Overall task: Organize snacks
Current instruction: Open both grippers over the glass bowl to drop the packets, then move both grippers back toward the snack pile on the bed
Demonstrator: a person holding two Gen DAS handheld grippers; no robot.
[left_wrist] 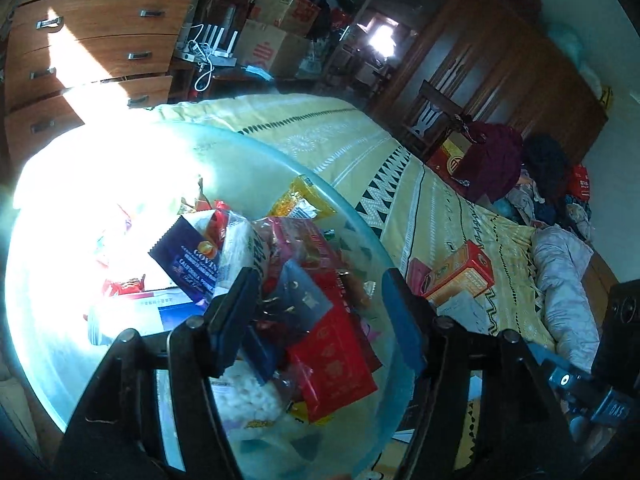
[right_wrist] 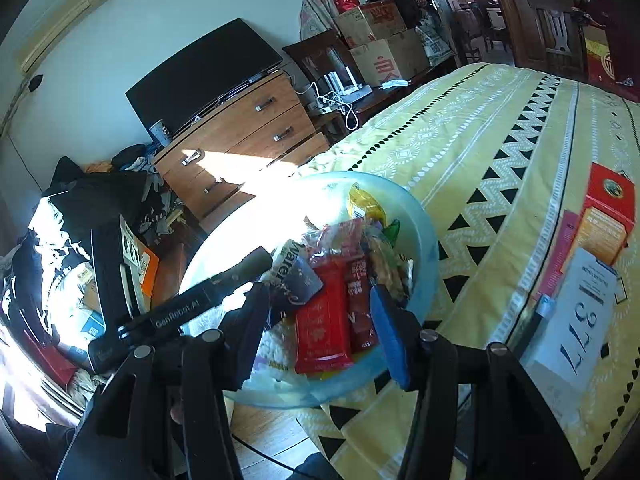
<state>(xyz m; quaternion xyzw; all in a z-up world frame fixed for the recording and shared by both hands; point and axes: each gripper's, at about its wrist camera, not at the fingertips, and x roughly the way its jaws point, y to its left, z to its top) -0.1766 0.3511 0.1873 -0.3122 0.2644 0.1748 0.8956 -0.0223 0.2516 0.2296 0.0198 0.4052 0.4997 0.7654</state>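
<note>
Room: sunlit bedroom; bed [right_wrist: 500,128] with a yellow patterned cover, wooden dresser [right_wrist: 240,132] at 11 o'clock in the right wrist view.
Bowl: one pale blue bowl [right_wrist: 424,236] at the bed's corner, heaped with snack packets [right_wrist: 340,280]; exact count cannot be told.
Left claw [left_wrist: 320,300]: hovers over the bowl, jaws wide, holding nothing.
Right claw [right_wrist: 320,316]: over the bowl's near rim, jaws wide, holding nothing.
Boxes: one orange-red box [right_wrist: 608,220] lies on the bed at 3 o'clock, touching a white card [right_wrist: 576,316].
Writing: card reads "877"; one packet [right_wrist: 292,268] reads "Water"; left handle [right_wrist: 176,316] reads "GenRobot.AI".
</note>
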